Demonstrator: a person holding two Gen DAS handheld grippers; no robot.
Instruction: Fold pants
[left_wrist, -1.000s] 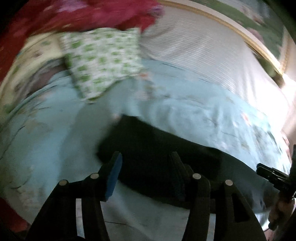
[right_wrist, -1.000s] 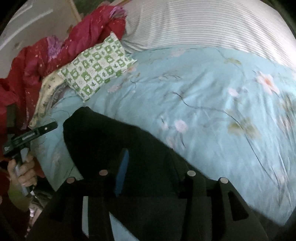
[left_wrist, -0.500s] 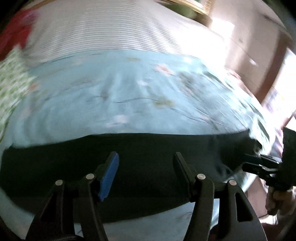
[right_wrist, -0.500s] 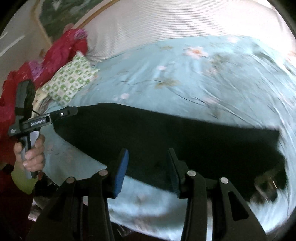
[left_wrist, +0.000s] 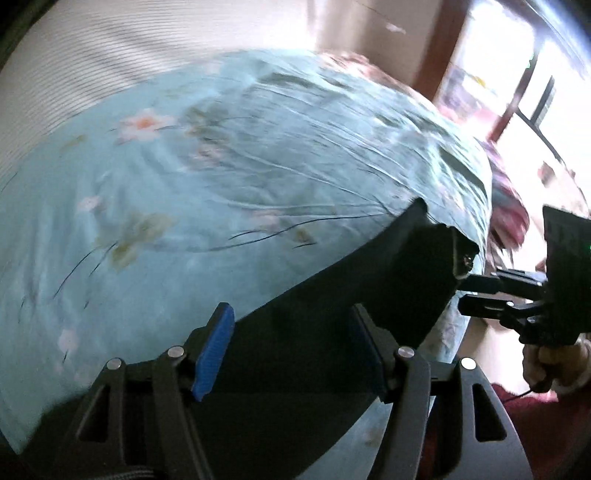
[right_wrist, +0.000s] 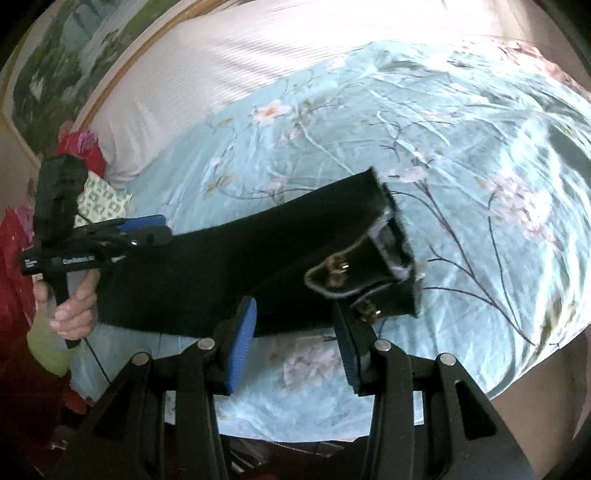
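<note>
A pair of black pants (right_wrist: 236, 266) is lying stretched in a long flat band across a bed (right_wrist: 461, 155) covered by a pale blue floral quilt, near the edge closest to the person. The waistband end, with its small metal fasteners showing, is lying towards the right, so the legs run away to the left, a layout that seems meant to give one clean fold line along the length. The left tool (left_wrist: 291, 354) is hovering over the leg part of the pants with its blue pads spread apart and gripping nothing; its jaws have just been opening, with only flat fabric lying below the gap. In the right wrist view a hand (right_wrist: 72, 306) is holding this tool by its handle beside the leg end. The right tool (right_wrist: 291, 343) is hanging just in front of the waistband, its pads parted and not pressing on the cloth. Both tools appear poised to take hold of opposite ends for the next fold.
</note>
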